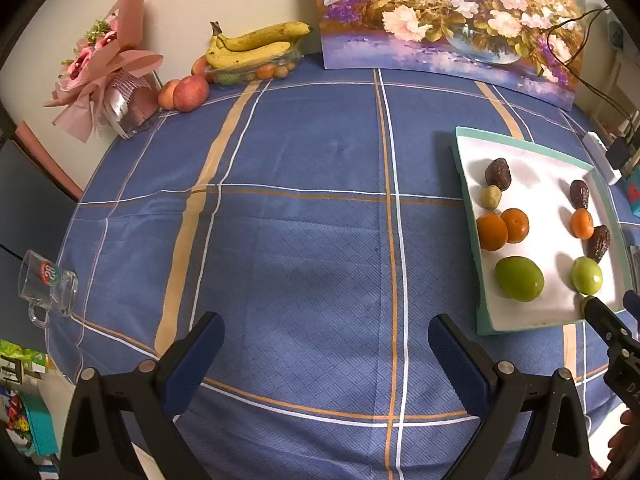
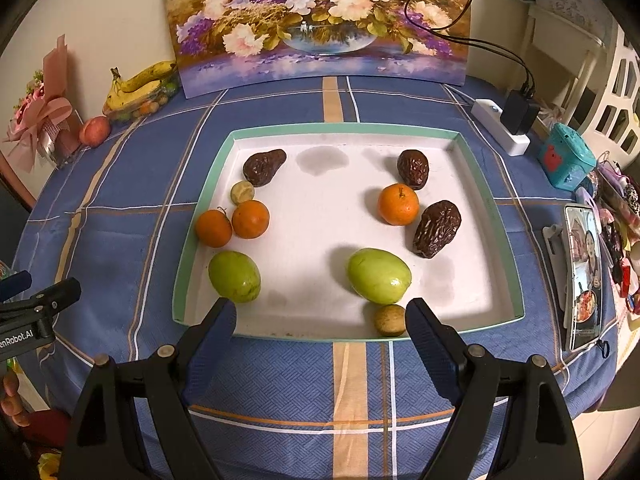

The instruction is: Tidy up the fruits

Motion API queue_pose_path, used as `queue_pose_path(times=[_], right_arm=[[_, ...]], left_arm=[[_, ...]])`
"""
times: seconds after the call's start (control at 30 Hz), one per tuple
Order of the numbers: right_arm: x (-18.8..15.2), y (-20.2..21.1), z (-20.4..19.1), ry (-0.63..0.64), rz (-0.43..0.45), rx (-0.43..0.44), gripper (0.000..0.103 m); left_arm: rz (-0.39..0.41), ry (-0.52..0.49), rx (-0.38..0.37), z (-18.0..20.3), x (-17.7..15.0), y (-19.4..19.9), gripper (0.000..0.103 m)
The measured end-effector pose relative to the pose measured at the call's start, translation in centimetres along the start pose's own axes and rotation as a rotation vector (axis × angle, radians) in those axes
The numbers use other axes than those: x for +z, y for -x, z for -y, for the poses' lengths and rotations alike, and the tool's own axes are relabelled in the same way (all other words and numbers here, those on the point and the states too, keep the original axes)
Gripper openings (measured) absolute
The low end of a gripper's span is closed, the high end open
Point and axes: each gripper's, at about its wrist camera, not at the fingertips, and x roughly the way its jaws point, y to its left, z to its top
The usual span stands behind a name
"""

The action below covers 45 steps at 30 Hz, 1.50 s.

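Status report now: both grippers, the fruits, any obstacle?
Left gripper open, empty. Right gripper open, empty, at tray near edge. Fruits in tray, two groups. Nothing in the way.

Each gripper is black plastic with two long fingers shaped like skinny triangles. The left gripper (image 1: 326, 344) has dark blue bumpy pads (image 1: 460, 360) on the inside of its fingers, and so does the right gripper (image 2: 320, 332). Round silver screws (image 2: 166, 351) sit on top of each finger. White letters (image 2: 16, 338) run along the side of the left tool.
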Motion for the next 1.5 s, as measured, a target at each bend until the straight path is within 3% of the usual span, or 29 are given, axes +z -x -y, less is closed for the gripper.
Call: queue_pose_path(times=[1.5], right_arm=[[-0.1,-0.6,-0.62,0.019,-0.015,0.004,0.087]], left_arm=[[-0.004,0.005,-0.011,-0.15,-0.04,-0.13,0.103]])
